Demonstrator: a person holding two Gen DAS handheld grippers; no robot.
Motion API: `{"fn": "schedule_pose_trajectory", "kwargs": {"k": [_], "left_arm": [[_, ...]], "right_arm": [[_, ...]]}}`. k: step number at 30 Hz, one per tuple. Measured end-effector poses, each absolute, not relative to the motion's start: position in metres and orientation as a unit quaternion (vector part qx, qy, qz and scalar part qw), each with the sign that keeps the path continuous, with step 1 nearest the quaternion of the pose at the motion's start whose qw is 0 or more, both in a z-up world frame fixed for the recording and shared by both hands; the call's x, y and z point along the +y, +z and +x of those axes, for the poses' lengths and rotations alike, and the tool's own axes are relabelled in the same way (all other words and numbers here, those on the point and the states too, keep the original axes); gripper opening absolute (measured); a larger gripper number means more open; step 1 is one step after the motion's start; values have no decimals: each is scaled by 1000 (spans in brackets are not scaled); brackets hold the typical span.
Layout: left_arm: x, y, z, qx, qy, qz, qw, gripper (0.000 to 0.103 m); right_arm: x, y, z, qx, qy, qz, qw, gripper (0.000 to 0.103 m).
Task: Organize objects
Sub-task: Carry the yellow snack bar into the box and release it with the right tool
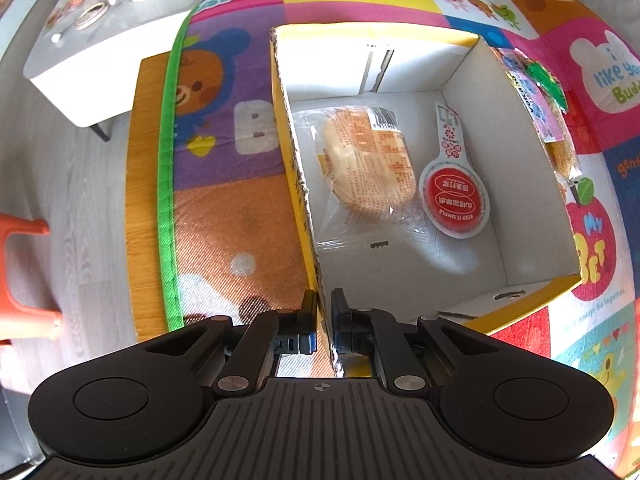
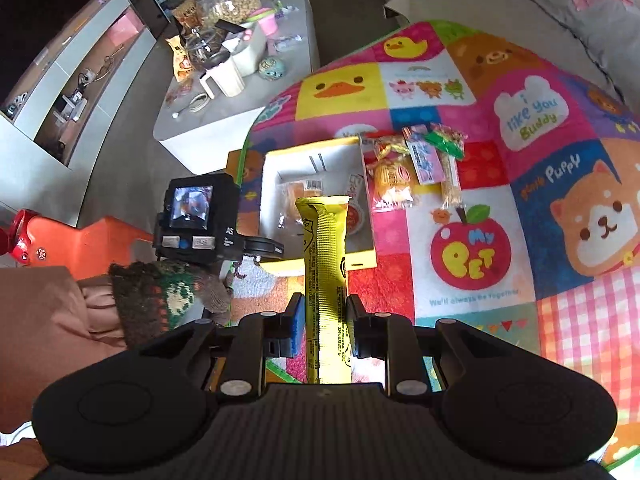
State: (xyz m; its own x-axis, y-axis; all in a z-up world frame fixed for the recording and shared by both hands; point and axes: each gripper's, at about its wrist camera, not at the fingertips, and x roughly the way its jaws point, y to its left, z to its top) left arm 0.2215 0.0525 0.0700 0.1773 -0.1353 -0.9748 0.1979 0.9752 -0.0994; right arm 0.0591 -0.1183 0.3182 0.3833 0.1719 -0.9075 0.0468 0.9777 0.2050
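An open cardboard box [image 1: 472, 92] with yellow outer sides and a white inside stands on the cartoon play mat [image 1: 224, 184]. In it lie a wrapped bun [image 1: 360, 160] and a red jelly cup [image 1: 454, 192]. My left gripper [image 1: 325, 304] is shut on the box's near left wall, one finger on each side. My right gripper [image 2: 323, 312] is shut on a long yellow snack packet [image 2: 325, 264], held above the mat on the near side of the box [image 2: 316, 160]. Several snack packets [image 2: 416, 164] lie on the mat along the box's right side.
A low grey table [image 2: 224, 108] crowded with jars, a white mug [image 2: 224, 76] and packets stands beyond the mat. An orange plastic stool [image 2: 100, 236] is at the left. A person's knitted sleeve [image 2: 156, 296] and the left gripper's camera [image 2: 196, 216] are left of the box.
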Motion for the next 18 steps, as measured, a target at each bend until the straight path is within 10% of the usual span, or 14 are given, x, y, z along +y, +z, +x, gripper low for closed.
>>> {"fn": "schedule_pose_trajectory", "kwargs": {"k": [18], "left_arm": [[54,71,219,631,-92,-4,771,9]], "right_arm": [[-121,354,108,513,62,106,849,21]]}}
